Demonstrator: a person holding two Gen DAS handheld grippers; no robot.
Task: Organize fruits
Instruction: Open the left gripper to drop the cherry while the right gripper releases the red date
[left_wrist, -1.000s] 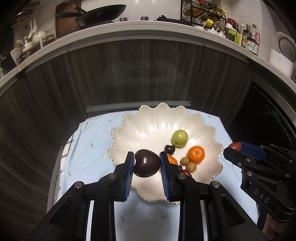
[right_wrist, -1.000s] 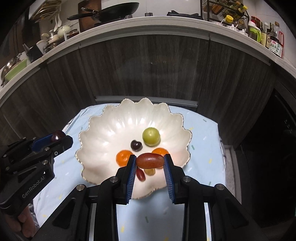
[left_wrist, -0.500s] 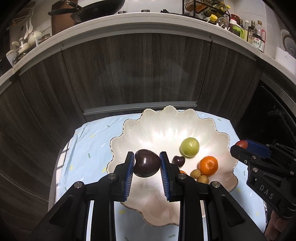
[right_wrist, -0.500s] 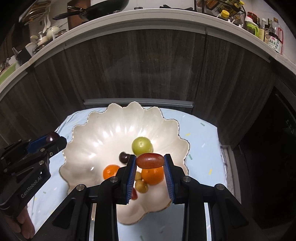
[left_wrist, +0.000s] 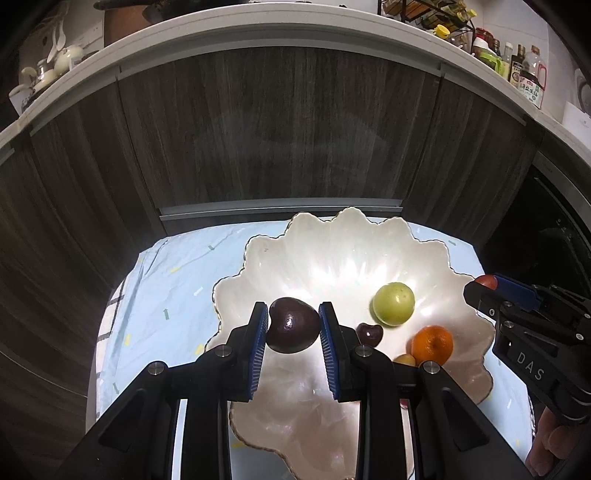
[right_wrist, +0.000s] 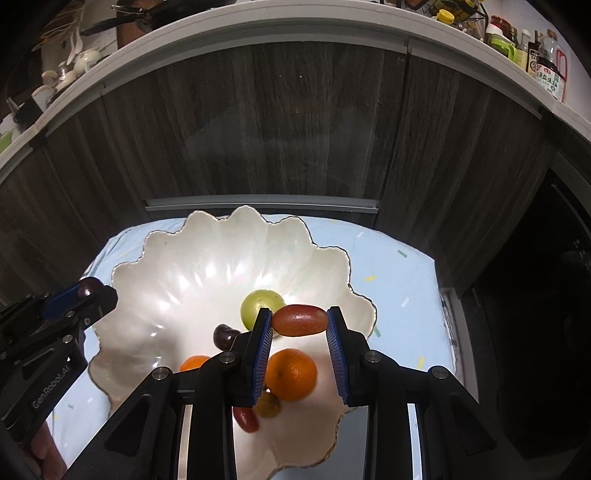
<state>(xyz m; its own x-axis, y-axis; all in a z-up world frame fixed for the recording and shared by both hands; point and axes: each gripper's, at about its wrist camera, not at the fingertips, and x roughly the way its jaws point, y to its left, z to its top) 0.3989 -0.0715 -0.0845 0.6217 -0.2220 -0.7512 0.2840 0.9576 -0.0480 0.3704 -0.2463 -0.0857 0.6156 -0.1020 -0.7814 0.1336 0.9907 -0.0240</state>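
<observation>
- The white scalloped pearly bowl (left_wrist: 255, 258) on the pale blue cloth (left_wrist: 166, 280) holds a round green fruit (left_wrist: 393, 303), a small dark cherry (left_wrist: 369, 334) and an orange mandarin (left_wrist: 432, 343).
- Over the bowl's left half, my left gripper (left_wrist: 293, 326) clamps a glossy dark purple plum (left_wrist: 291, 325).
- Above its right side, my right gripper (right_wrist: 300, 320) grips an oblong red grape-tomato (right_wrist: 300, 319), shiny and level.

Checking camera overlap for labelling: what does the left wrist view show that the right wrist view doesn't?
Left wrist only: the dark purple plum head-on in the left gripper.
Right wrist only: the oblong red fruit head-on in the right gripper, a second orange, another small red fruit.
Both: scalloped white bowl, green fruit, dark cherry, light blue cloth.
</observation>
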